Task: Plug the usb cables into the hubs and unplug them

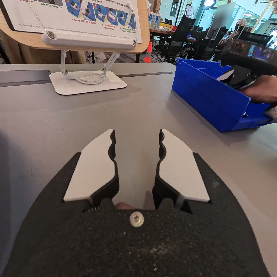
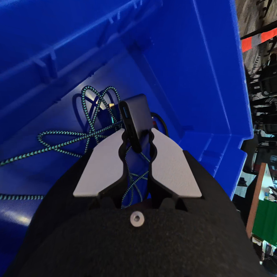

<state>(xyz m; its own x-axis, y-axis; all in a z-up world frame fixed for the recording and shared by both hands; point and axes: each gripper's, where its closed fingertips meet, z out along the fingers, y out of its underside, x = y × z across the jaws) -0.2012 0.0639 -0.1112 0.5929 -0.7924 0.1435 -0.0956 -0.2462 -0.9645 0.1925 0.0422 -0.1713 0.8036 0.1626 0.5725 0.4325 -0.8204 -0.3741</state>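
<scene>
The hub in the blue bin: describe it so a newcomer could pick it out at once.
Look inside the blue bin. Between the right gripper's fingers stands a flat grey hub, tilted on edge. Unlike the speckled green-and-black cable looped beside it, it is a solid slab with ports along its dark edge.

This looks like an open-plan office or lab workspace. Beyond the grey table [image 1: 104, 112] stand black office chairs [image 1: 176, 39], desks with monitors [image 1: 254, 36], studio-type lights and an orange traffic cone [image 1: 148, 52] on the floor. A printed instruction sheet [image 1: 84, 18] on a white stand [image 1: 88, 81] and a blue plastic parts bin [image 1: 202, 93] mark a prepared work station, though the far background is too blurred to say more.
</scene>
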